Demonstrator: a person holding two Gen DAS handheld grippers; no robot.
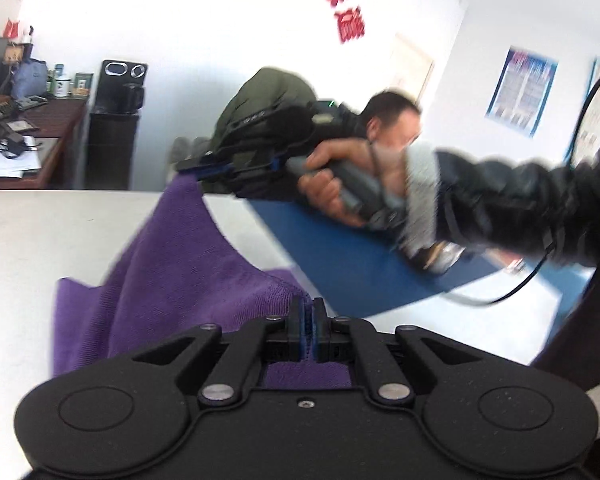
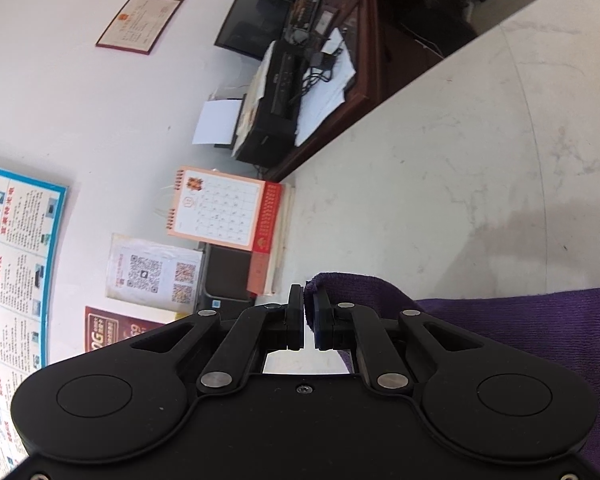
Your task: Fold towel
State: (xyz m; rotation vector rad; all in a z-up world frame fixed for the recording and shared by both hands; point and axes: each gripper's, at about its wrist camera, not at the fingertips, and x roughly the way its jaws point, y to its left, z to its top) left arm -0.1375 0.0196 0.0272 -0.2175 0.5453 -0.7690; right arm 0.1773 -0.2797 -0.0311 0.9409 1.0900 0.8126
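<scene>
Pinched between the left claw (image 1: pixel 308 320) and, farther off, the right claw (image 2: pixel 308 312), two corners of the purple towel (image 1: pixel 172 264) hang lifted above the pale worktop (image 1: pixel 40 232), seemingly to carry one edge over for a fold.

In the left wrist view, the right tongs (image 1: pixel 188 168) and the hand (image 1: pixel 332 184) at centre are smeared by motion blur, and the red wall lettering (image 1: pixel 340 0) at the top cannot be read. The purple towel (image 1: pixel 172 272) is partly hidden behind the left tongs (image 1: pixel 308 312) at lower centre. In the right wrist view, the towel is cut off at the right edge, and the poster (image 2: pixel 16 264) at the left edge is cropped, its print too small to be read.
</scene>
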